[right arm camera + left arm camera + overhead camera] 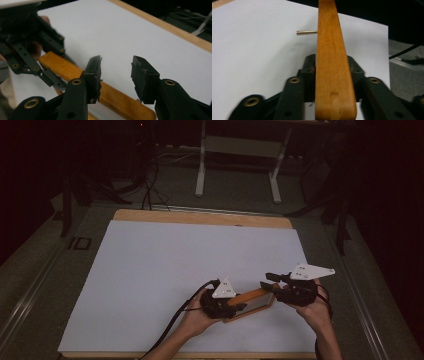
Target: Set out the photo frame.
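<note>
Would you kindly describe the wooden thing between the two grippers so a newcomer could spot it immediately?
Look at the white sheet covering the table, toward its near edge. There the left gripper and right gripper meet at an orange-brown wooden frame, the sheet's one warm-coloured object.

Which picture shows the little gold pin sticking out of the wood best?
The left gripper view: the gold pin juts sideways from the wooden frame, bright against white paper. In the high view and right gripper view I cannot make the pin out.

floor [240, 190]: grey carpet | white desk frame [202, 165] | room: dark
</note>
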`<state>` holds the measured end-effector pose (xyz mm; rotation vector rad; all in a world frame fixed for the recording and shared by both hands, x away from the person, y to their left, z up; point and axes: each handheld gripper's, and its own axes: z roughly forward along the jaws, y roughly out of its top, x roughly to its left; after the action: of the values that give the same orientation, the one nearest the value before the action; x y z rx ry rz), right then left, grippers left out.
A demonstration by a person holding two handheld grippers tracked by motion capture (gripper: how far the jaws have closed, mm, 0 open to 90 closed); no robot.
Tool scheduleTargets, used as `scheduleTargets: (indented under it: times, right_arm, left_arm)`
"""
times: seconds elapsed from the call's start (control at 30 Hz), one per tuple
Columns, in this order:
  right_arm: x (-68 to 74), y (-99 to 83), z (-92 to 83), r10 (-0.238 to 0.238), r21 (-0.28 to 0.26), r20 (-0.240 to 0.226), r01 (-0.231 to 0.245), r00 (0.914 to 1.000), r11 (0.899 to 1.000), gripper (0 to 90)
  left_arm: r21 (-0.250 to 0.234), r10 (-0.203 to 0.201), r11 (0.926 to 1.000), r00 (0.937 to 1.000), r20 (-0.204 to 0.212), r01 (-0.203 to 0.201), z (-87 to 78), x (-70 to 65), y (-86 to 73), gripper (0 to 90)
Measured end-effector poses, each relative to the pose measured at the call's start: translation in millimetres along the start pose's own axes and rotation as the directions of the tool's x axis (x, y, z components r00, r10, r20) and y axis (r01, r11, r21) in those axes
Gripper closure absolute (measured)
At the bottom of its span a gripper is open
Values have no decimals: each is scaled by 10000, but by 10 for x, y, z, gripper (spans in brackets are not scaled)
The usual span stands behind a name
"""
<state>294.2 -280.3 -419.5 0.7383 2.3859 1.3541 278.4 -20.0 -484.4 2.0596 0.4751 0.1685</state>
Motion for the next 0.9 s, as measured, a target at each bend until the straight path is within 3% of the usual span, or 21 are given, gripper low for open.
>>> scheduleTargets:
  times: [0.17,0.3,0.4,0.6,0.67,0.87,0.9]
  right_arm:
    - [21,-42,73,-144,363,-116,149,9998,9992,594]
    - [26,-60,92,-136,434,-106,141,9999,9990,593]
    - [30,-69,102,-148,498,-90,152,9999,9986,593]
    - [16,-61,102,-185,491,-203,194,9996,9986,592]
    - [18,-60,100,-279,441,-394,296,9988,9986,590]
    - [36,-57,99,-509,416,-893,547,9947,9976,577]
    - [28,-51,90,-528,413,-1042,573,9932,9975,565]
  left_arm:
    - [56,-432,9990,9991,-38,432,-50,-12,-176,508]
    - [217,-549,9982,9983,-216,554,-64,-16,-296,510]
    - [308,-582,9978,9980,-227,588,-56,-26,-381,581]
    - [443,-196,9988,9995,-245,207,-15,-60,-416,671]
    - [481,-5,9988,9991,-426,26,-24,-65,-409,684]
    - [741,136,9972,9997,-218,-119,-32,-17,-325,688]
    - [834,360,9959,9991,-204,-342,-38,-12,-278,688]
